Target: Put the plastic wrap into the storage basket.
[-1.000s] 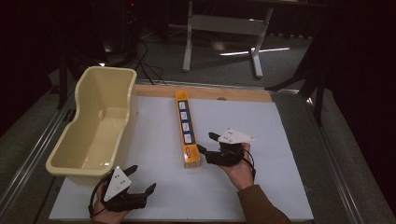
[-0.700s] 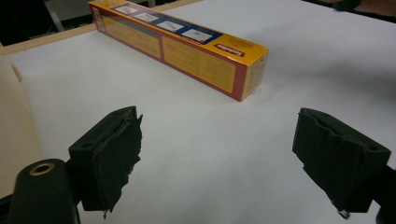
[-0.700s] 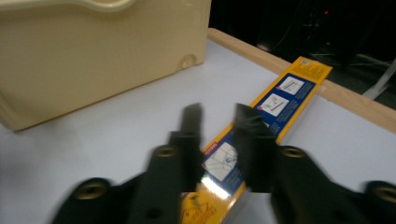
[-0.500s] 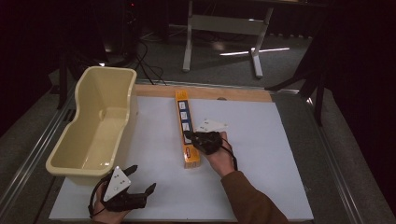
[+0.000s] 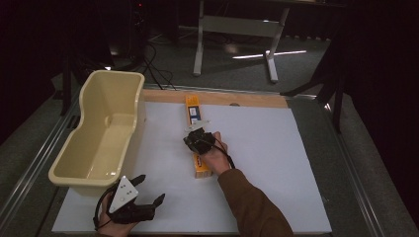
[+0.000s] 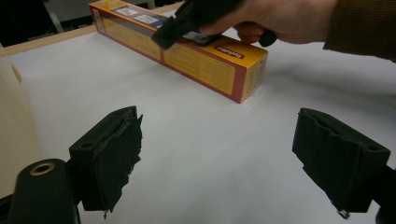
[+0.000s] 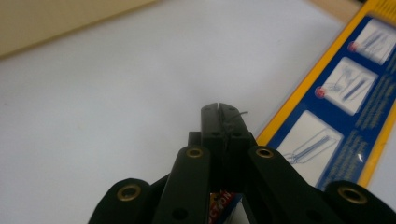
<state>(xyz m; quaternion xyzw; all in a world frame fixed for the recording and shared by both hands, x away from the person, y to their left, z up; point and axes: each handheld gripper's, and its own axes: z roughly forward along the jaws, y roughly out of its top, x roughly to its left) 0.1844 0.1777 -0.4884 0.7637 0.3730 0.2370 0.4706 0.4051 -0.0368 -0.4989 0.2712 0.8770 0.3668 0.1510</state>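
The long yellow box [image 5: 196, 136] lay on the white table [image 5: 276, 163], near the cream tub [image 5: 101, 133]. The right tool [image 5: 196, 139], pressed together, was over the box. The left tool [image 5: 143, 195] sat wide apart, holding nothing.

Both grippers are black throughout. The left gripper [image 5: 148, 191] carries a pale grey three-cornered plate on top, marked with a few small dark dots, and a black cable loops from its rear. Its two jaws end in blocky black pads [image 6: 112, 154] with rough, frayed edges — a brass-ringed hole sits in the arm behind one. The right gripper [image 7: 218, 115] shows flat black linkage bars pinned with brass-coloured rivets (four are plain in its own view) and a thin stray fibre at the tip. A brown ribbed sleeve [image 5: 252, 207] covers the right forearm.
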